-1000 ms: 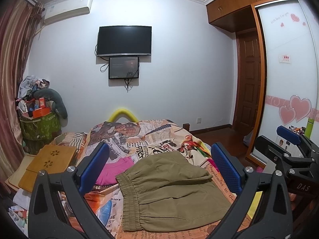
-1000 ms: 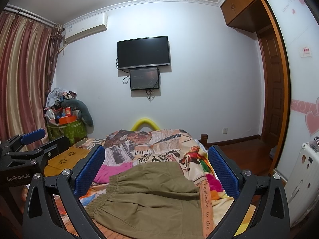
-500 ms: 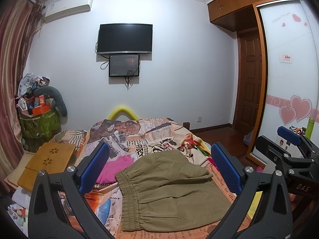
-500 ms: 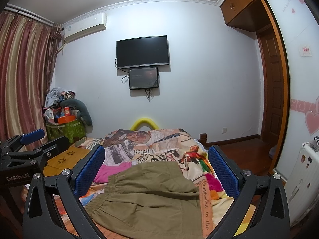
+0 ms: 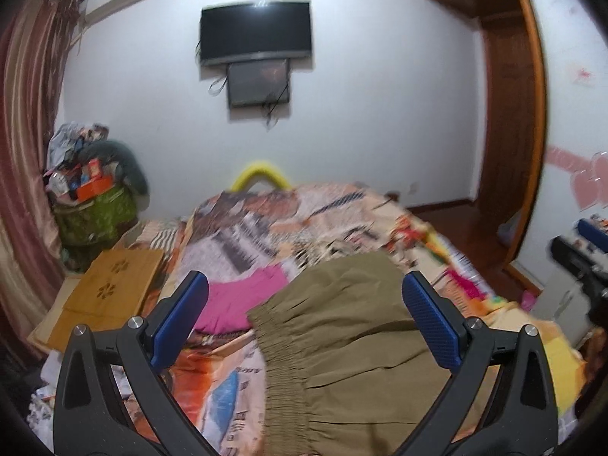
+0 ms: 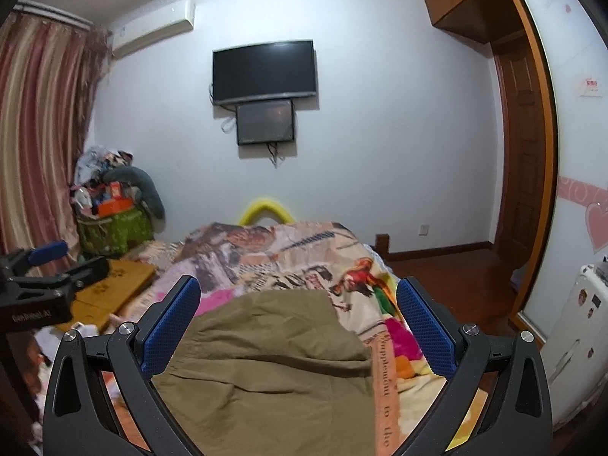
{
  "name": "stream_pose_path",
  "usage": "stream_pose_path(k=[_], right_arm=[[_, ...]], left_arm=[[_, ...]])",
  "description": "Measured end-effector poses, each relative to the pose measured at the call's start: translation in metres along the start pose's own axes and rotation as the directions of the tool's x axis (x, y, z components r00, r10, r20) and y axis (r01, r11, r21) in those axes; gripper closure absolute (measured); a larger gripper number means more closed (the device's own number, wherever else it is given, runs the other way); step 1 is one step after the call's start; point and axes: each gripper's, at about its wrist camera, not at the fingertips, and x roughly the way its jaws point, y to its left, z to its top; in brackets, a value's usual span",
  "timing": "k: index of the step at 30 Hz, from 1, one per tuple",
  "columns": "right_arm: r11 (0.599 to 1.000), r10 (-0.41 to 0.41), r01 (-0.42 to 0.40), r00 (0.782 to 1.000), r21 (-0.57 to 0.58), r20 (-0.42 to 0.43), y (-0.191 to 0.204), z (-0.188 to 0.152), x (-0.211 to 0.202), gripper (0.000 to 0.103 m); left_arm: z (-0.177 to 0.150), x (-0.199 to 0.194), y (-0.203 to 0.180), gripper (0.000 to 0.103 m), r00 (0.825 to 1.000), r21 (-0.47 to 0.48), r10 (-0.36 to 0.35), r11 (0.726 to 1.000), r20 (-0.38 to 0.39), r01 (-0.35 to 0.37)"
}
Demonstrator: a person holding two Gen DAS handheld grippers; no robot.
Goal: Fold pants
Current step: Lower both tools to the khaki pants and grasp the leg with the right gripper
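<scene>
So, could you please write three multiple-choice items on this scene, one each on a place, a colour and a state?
1. Where do the pants lie?
A. on the bed
B. on the floor
C. on the wooden board

2. What colour is the cloth beside the pants?
A. white
B. pink
C. black

3. How is the left claw?
A. shut on the pants
B. open
C. shut on the board

Answers: 1 A, the printed bed cover lies under them; 2 B, it shows bright pink; 3 B, the blue pads stand wide apart, gripping nothing.
</scene>
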Motion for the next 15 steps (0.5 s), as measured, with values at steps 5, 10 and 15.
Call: stream_pose_path(k=[5, 10, 15], right_arm=[[0.998, -0.056, 0.055, 0.995, -0.013, -0.087, -0.024, -0.012, 0.035, 0.000], [0.997, -0.070, 0.071, 0.973, -0.005, -0.220, -0.047, -0.028, 0.072, 0.000], [0.997, -0.051, 0.066, 0.935, 0.031, -0.351, -0.068, -0.048, 0.108, 0.000]], left_arm=[[-0.010, 0.063, 0.024, 0.000, 0.989, -0.055, -0.007, 0.998, -0.146, -0.001], [-0.027, 0.127, 0.041, 0.000, 0.958, -0.040, 0.038, 0.998, -0.284, -0.051], [-0.050, 0.185, 0.055, 0.000, 0.913, -0.035, 0.033, 0.998, -0.408, -0.052]])
